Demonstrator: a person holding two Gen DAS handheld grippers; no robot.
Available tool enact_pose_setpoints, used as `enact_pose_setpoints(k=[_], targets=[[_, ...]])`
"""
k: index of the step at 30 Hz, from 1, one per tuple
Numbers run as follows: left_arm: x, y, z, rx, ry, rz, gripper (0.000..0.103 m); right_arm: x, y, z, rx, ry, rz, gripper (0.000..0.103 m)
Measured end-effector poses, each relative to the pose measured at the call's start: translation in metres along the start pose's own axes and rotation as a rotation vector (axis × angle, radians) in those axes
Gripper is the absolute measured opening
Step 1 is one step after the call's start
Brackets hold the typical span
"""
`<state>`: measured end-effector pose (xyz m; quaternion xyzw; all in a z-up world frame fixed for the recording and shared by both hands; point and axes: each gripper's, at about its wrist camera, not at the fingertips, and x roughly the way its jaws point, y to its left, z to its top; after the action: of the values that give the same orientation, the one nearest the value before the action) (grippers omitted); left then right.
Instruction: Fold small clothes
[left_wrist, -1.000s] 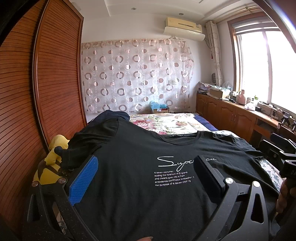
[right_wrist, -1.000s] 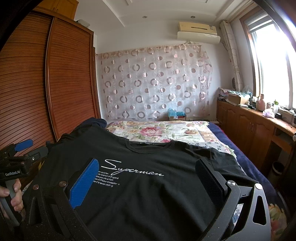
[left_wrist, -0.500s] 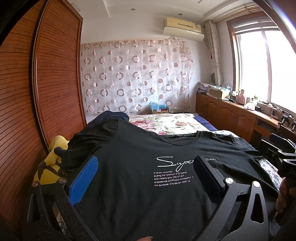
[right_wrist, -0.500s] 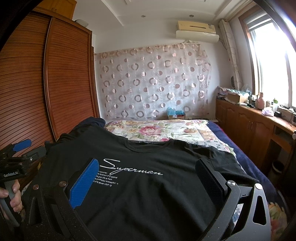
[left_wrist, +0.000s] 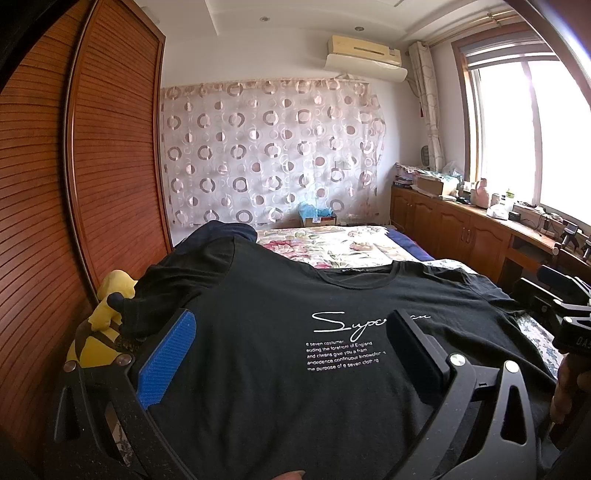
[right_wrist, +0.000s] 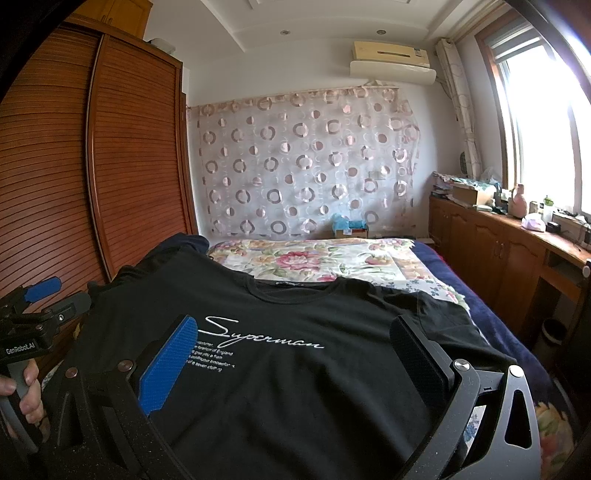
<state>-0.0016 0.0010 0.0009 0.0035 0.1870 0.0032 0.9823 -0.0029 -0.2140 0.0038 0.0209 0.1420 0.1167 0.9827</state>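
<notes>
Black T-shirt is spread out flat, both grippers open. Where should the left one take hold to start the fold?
Probably the left sleeve. The black T-shirt lies print-up with that sleeve bunched up by the yellow plush toy, so its raised edge offers a pinchable layer. Bring the left gripper in low from the shirt's outer left side, fingers straddling the sleeve hem.

Place: home bedroom
Evidence: bed with floral cover, slatted wooden wardrobe, wall air conditioner, curtained window, low cabinets
</notes>
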Motion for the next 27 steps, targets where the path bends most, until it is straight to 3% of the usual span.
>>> enact_pose_setpoints(k=[27], targets=[[-0.0036, -0.0058, 0.0073, 0.002, 0.004, 0.001, 0.103, 0.0003, 0.0022, -0.0005, -0.006, -0.003, 0.003, 0.103]])
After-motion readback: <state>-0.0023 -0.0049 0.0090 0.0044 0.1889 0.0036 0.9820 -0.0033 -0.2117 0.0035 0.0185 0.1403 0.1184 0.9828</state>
